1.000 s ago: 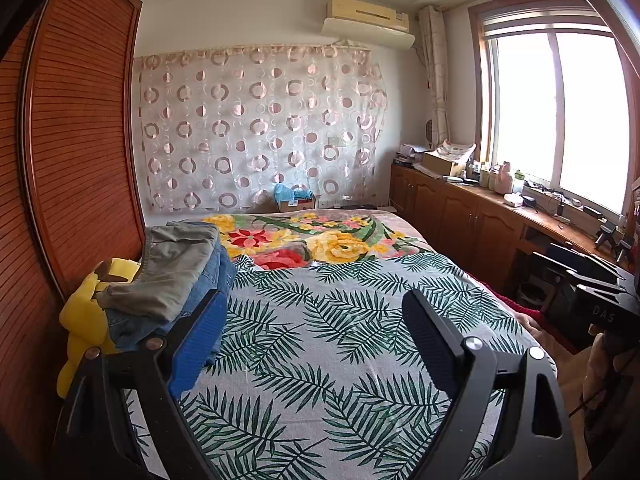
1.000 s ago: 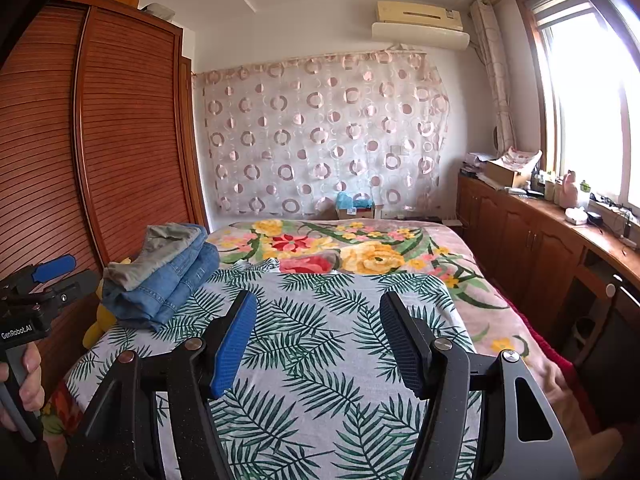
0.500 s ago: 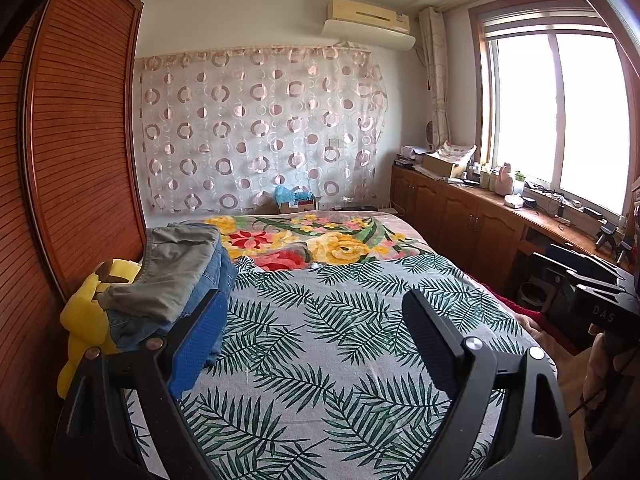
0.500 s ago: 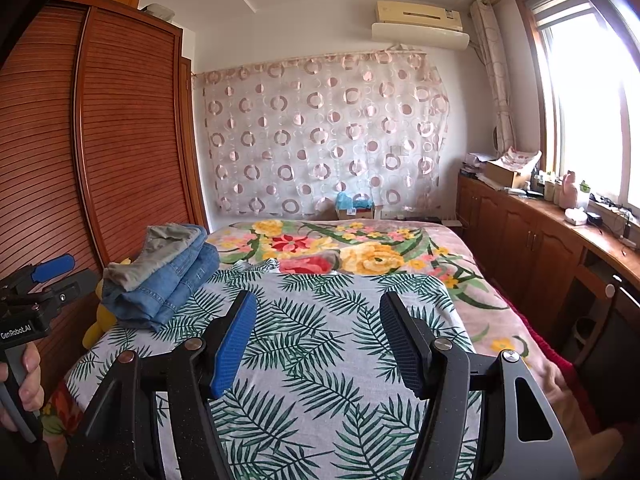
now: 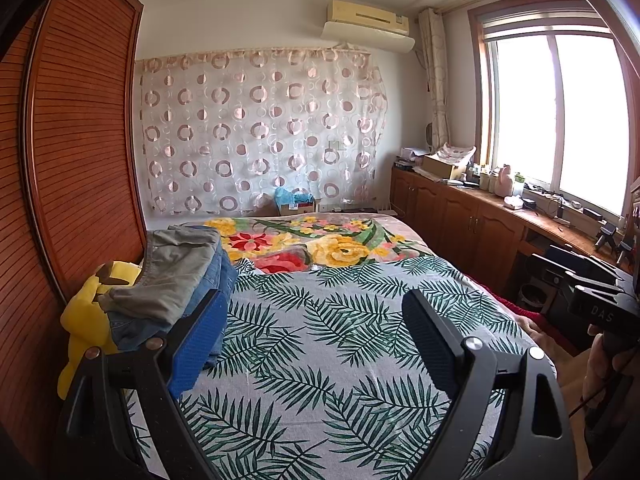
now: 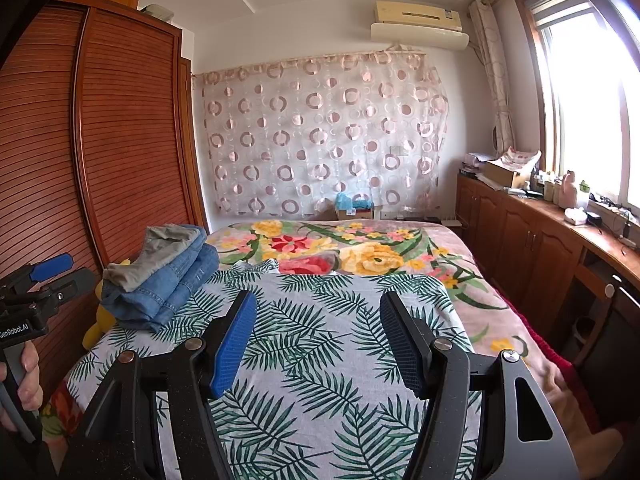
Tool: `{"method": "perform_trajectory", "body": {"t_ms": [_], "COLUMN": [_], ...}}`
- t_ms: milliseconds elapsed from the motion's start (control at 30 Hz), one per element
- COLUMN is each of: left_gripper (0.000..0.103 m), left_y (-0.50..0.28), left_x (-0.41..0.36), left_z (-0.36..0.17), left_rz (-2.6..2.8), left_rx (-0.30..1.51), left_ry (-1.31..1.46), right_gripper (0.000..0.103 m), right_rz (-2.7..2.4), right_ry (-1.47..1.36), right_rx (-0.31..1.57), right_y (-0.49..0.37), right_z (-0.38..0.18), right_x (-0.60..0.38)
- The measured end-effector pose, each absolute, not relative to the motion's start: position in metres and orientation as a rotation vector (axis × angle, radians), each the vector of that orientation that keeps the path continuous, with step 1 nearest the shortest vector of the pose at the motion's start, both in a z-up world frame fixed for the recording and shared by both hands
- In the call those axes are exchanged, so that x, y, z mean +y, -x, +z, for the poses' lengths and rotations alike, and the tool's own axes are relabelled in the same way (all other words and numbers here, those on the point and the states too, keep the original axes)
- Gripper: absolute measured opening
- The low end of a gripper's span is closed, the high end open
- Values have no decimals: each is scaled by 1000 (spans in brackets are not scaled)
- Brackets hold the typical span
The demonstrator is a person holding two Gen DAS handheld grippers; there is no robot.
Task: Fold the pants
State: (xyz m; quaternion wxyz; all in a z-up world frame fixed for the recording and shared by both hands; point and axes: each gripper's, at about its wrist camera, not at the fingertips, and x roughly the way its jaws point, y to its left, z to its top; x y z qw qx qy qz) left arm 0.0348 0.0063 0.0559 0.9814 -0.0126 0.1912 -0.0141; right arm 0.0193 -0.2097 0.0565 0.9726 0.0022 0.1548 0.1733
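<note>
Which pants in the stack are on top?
The grey-khaki pants top the stack; the blue jeans lie folded underneath them.

Folded pants (image 6: pixel 160 276) lie stacked on the bed's (image 6: pixel 320 360) left edge, beside the wardrobe (image 6: pixel 120 140).

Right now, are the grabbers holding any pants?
No. The left gripper and the right gripper are both open with nothing between their fingers. The folded pants sit stacked on the bed, untouched.

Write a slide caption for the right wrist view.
Open right gripper above the bed; folded pants stacked at left.
</note>
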Motion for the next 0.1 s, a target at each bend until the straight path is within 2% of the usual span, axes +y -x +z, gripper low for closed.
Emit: {"method": "perform_trajectory", "body": {"t_ms": [100], "left_gripper": [90], "left_y": [-35], "left_x": [7], "left_z": [56], "left_rz": [-27], "left_rx": [385], "left_ry": [24], "right_gripper": [66], "right_rz": [350], "right_ry": [-5], "right_rx": [313], "right_y": [-20], "right_z": [56], "right_x": [-209]}}
